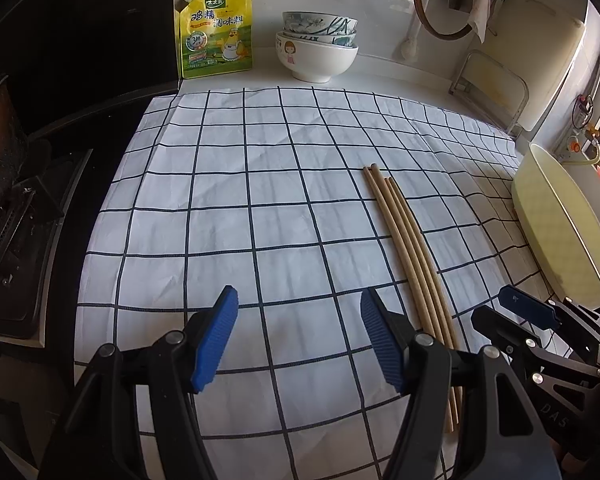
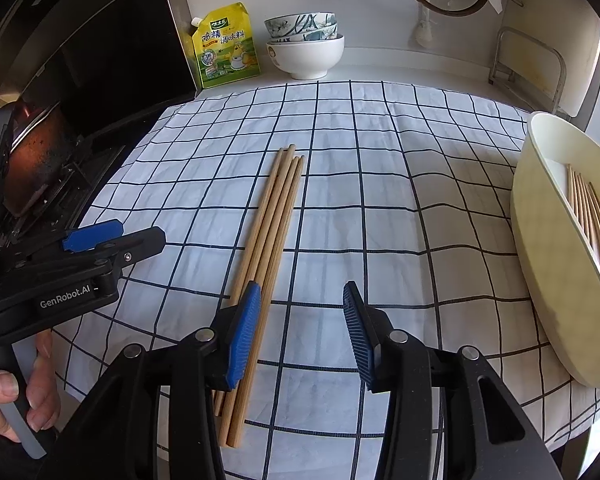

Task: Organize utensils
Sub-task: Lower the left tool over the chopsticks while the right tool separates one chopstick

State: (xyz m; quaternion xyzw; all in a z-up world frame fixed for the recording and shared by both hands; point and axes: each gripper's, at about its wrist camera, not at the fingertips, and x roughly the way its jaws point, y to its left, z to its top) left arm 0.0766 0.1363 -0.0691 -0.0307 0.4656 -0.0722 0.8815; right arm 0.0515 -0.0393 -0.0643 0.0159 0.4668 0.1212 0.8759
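Several wooden chopsticks (image 2: pixel 268 240) lie side by side on the checked cloth (image 2: pixel 380 208), running away from me. My right gripper (image 2: pixel 300 332) hovers over their near ends, jaws parting. Its left pad (image 2: pixel 244 328) sits above the sticks and nothing is between the pads. My left gripper (image 1: pixel 298 336) is open over bare cloth, with the chopsticks (image 1: pixel 404 232) just right of its right finger. A cream oval tray (image 2: pixel 540 248) at the right edge holds several more chopsticks (image 2: pixel 592 216).
Stacked bowls (image 1: pixel 318 48) and a yellow seasoning pouch (image 1: pixel 216 32) stand at the back wall. A stove with a dark pot (image 1: pixel 0 152) borders the cloth on the left. A metal rack (image 1: pixel 492 88) stands back right. A hand (image 2: pixel 16 400) grips the left handle.
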